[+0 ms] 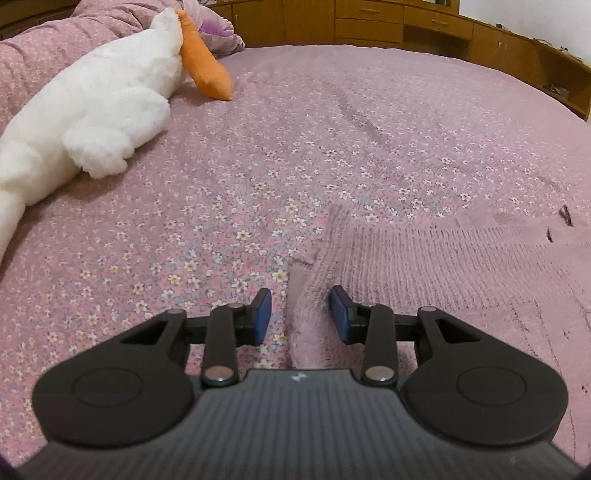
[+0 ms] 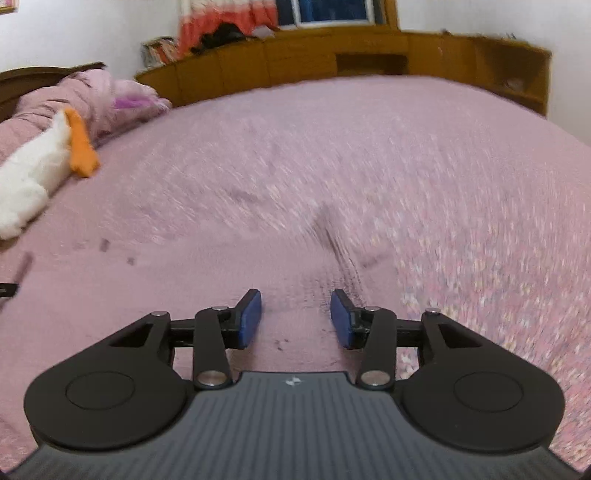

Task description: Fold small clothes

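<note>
A small pink knitted sweater [image 1: 436, 266] lies flat on the flowered pink bedspread [image 1: 221, 206]. Its ribbed left edge runs up between the blue pads of my left gripper [image 1: 301, 314], which is open around that edge. In the right wrist view, which is blurred, my right gripper [image 2: 295, 317] is open over the sweater's right part [image 2: 303, 266], with knit fabric between and below its pads. Neither gripper holds the cloth.
A white plush goose with an orange beak [image 1: 110, 99] lies at the far left of the bed, also in the right wrist view [image 2: 44, 162]. Pink pillows [image 2: 110, 99] lie behind it. Wooden cabinets [image 1: 369, 22] line the far side of the bed.
</note>
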